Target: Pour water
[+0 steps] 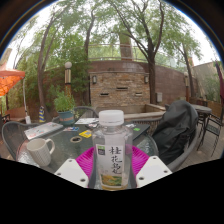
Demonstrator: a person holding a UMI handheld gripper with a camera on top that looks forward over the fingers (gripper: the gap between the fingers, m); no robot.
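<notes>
Beyond your tongs rise trees (130, 25) and a brick wall (120, 82). The glass bench (62, 140) spreads ahead of you, a dark bag (175, 130) on a chair to its right. A white mug (40, 151) stands on the bench, left of the fingers. Your tongs (112, 168) are clenched on the water bottle (112, 148), upright between both pink pads (86, 160).

Outdoor patio in daylight: glass table (70, 140) ahead of the jaws, brick wall (115, 80) and trees (110, 25) well beyond them.
</notes>
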